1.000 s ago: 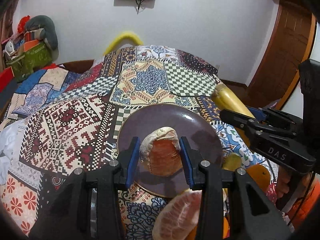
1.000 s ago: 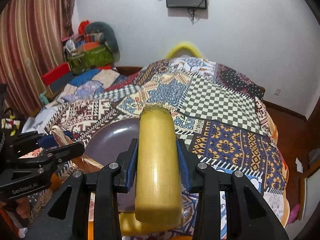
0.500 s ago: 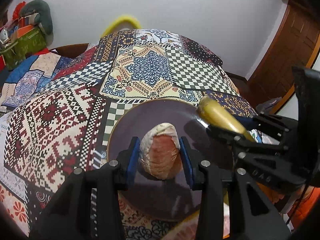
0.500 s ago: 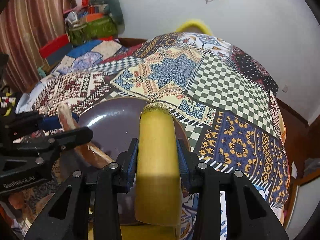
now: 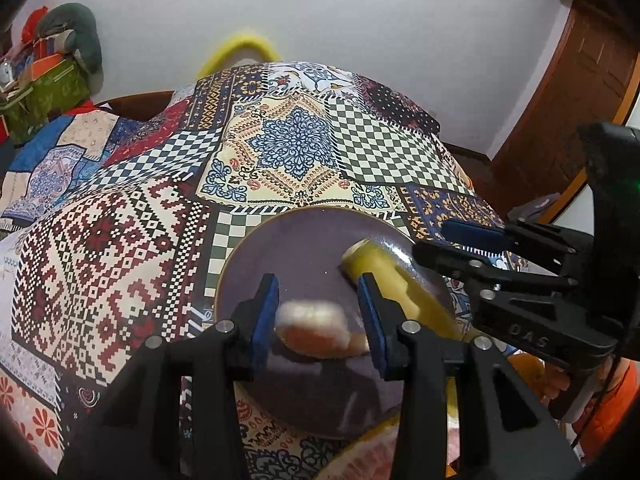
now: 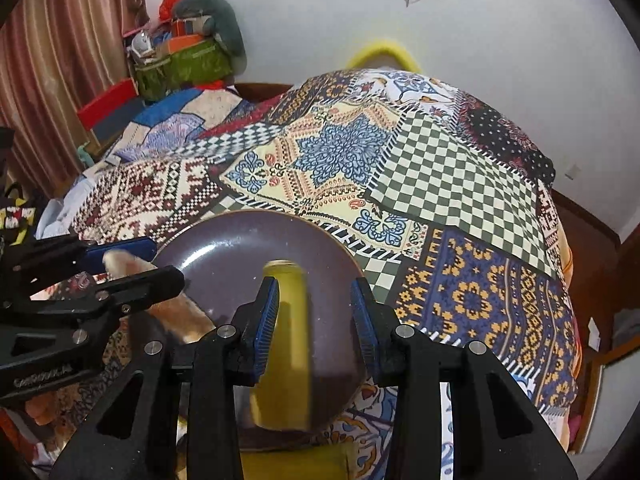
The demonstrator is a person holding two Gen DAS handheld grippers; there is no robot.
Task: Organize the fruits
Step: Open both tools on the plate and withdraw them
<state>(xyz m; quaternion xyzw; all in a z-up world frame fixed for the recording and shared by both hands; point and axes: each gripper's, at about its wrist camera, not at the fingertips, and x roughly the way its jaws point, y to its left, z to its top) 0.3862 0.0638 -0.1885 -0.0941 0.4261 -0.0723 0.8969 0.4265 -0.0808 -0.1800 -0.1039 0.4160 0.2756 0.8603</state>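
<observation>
Plate: purple-brown, round, lying on the patchwork cloth that covers the surface in front of me. Both of my tools are over it.

Left gripper: jaws spread wide, blue pads on either side of the peeled citrus piece. The piece is pale orange with white pith, motion-blurred, and lies low between the pads over the near half of the plate. A gap shows on each side of it, so the tool has let go; whether the piece already rests on the plate I cannot tell from the blur. In the right wrist view the same gripper comes in from the left edge with the citrus piece showing pale between its fingers.

Right gripper: jaws likewise spread apart. Banana: yellow, blurred, running lengthwise just inside the left pad, clear space between it and the right pad; released. Its far end lies over the middle of the plate. From the left wrist view the banana slants across the plate's right side, beside the right gripper.

Further peeled citrus: at the bottom edge, beyond the plate's near rim, indistinct.

Cloth: checks, floral medallions, red geometric panels.
</observation>
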